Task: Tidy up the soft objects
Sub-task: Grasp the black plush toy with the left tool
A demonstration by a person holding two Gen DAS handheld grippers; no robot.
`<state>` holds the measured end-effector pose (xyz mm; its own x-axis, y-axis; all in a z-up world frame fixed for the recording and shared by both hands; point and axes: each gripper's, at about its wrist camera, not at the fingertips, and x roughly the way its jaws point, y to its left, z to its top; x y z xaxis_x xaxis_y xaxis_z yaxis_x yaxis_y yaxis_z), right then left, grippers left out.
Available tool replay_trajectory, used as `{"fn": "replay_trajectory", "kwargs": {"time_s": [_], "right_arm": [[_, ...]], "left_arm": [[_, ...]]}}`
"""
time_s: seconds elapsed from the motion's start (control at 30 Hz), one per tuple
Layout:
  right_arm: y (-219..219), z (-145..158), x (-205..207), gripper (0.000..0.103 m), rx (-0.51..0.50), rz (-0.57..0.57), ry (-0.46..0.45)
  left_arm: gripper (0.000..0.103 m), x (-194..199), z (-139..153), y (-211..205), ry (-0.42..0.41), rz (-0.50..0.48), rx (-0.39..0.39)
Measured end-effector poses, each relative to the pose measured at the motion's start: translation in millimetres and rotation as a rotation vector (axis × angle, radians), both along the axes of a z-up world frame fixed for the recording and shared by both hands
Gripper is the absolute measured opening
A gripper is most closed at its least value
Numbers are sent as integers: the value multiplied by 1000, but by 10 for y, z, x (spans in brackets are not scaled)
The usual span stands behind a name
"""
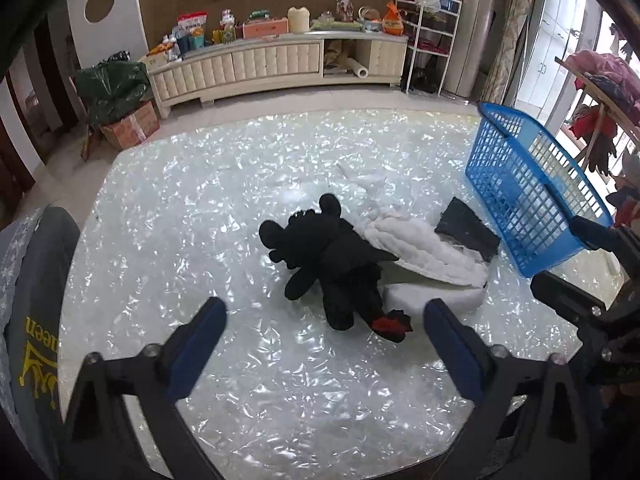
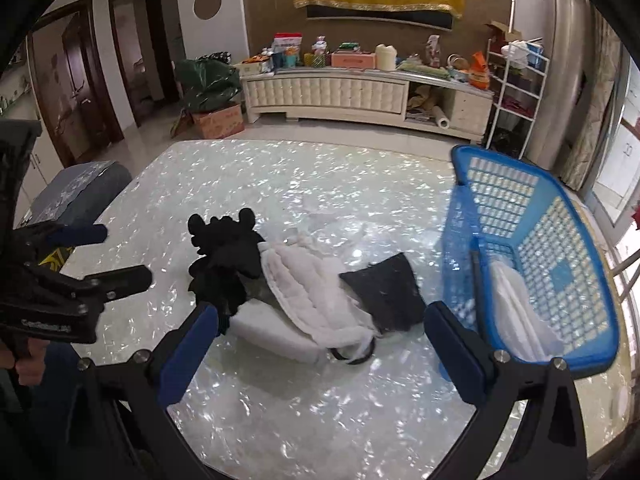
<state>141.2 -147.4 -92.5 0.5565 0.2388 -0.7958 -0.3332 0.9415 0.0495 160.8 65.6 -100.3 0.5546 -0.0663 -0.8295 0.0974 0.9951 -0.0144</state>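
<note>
Both my grippers, left gripper (image 1: 326, 334) and right gripper (image 2: 320, 332), spread wide, empty. Black plush (image 1: 326, 258) at 12 overlaps white cloth (image 1: 416, 246); grabbing could drag both.

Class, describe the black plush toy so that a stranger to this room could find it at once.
Start at the shiny white table with the blue basket on its right side. Near the middle lies the black plush toy, beside a white fluffy cloth. It alone has limbs, rounded ears and a red-tipped tail.

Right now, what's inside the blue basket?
A folded white cloth lies along the near wall of the blue basket. The rest of the mesh floor looks bare; the near rim hides the cloth's lower edge.
</note>
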Motion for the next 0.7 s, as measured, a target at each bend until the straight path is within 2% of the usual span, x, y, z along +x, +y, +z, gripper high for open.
{"fn": "replay_trajectory", "kwargs": {"time_s": [0.13, 0.2, 0.27, 0.37, 0.57, 0.7], "right_arm": [[111, -103, 39, 103, -17, 19, 19], [146, -152, 72, 99, -42, 24, 22], [171, -187, 97, 96, -59, 29, 29], [199, -251, 142, 96, -78, 30, 35], [179, -343, 184, 96, -94, 38, 53], [139, -389, 225, 96, -95, 35, 66]], "left_arm": [[90, 123, -168, 49, 45, -4, -26], [86, 191, -247, 52, 63, -12, -38], [85, 250, -318, 50, 81, -15, -48], [85, 369, -455, 37, 104, -3, -30], [85, 579, -680, 22, 158, 16, -55], [85, 667, -850, -28, 200, 19, -39]]}}
